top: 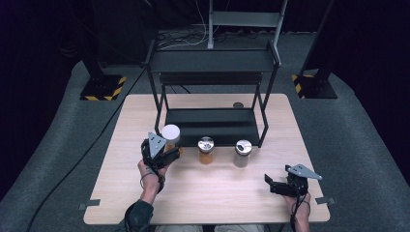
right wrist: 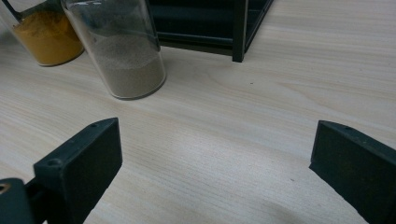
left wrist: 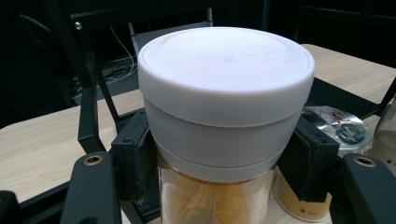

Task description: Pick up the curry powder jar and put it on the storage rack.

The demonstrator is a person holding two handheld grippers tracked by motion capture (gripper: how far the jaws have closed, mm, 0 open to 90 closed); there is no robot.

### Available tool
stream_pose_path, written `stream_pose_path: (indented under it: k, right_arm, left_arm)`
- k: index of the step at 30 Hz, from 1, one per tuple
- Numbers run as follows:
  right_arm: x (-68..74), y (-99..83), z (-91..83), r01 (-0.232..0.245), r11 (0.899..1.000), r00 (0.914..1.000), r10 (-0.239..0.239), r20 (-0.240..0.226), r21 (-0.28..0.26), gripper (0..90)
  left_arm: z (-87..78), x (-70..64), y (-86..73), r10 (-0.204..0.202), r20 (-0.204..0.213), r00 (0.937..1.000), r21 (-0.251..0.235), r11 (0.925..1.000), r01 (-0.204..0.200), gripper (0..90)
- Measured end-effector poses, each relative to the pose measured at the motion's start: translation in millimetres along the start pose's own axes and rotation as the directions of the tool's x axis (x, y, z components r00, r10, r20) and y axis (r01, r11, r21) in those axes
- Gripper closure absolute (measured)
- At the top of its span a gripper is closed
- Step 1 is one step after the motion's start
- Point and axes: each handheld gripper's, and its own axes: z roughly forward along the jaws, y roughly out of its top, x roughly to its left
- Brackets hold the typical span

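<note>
Three spice jars stand in a row just in front of the black shelf rack (top: 212, 92). At the row's left end, the left gripper (top: 170, 153) clamps the white-lidded jar (top: 170, 134) just beneath its lid (orange powder inside). Off to the rack's right front, the right gripper (top: 269, 184) rests on the table (top: 203, 198), jaws spread wide around nothing.

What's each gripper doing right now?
Left gripper: shut on the white-lidded jar.
Right gripper: open, holding nothing, above the table.
</note>
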Motion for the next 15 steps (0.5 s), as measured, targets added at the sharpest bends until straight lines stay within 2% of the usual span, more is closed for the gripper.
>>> stream_pose_path:
  k: [15]
  right_arm:
    - [-0.1, -0.1, 0.0, -0.001, 1.000, 1.0000, 0.001, -0.001, 0.000, 1.3]
  left_arm:
    - [9.2, 0.0, 7.4, 0.012, 0.003, 0.9999, 0.006, 0.9999, -0.012, 35.2]
